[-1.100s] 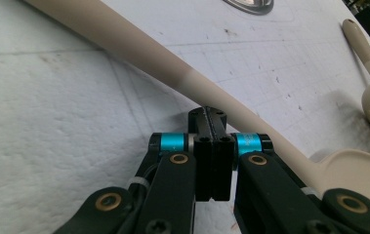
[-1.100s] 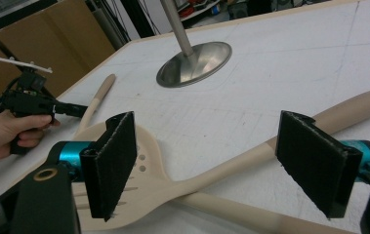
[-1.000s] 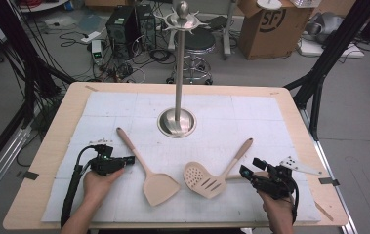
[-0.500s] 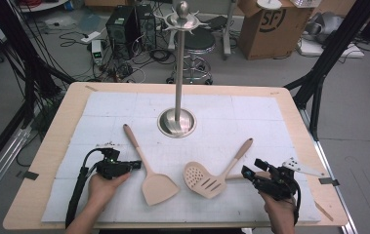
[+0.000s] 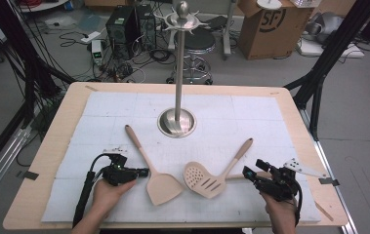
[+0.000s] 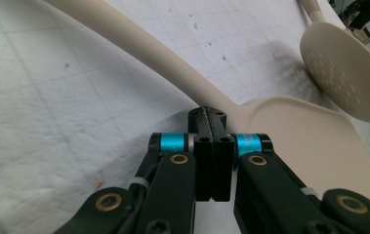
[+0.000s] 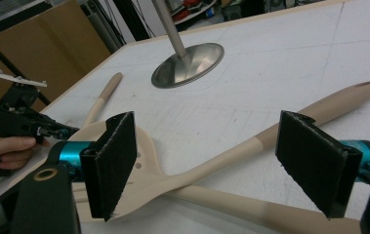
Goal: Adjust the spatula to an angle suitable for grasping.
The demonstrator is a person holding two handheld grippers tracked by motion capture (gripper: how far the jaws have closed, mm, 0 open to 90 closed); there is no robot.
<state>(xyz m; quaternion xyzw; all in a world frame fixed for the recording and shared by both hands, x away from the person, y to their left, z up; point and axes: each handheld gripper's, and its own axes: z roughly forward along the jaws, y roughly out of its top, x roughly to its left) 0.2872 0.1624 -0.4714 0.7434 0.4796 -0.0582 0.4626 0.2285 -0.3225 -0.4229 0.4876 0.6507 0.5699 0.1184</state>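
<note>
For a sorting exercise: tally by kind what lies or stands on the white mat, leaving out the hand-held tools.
Solid spatula: 1
Slotted spatula: 1
Beige handle crossing under the slotted one, head hidden: 1
Steel hook stand: 1
Total: 4

High view: overhead, facing forward across the table (image 5: 65, 122). Gripper views: close, low along the jaws. All share the solid spatula (image 5: 158, 183) (image 6: 290, 131) (image 7: 102, 97).
</note>
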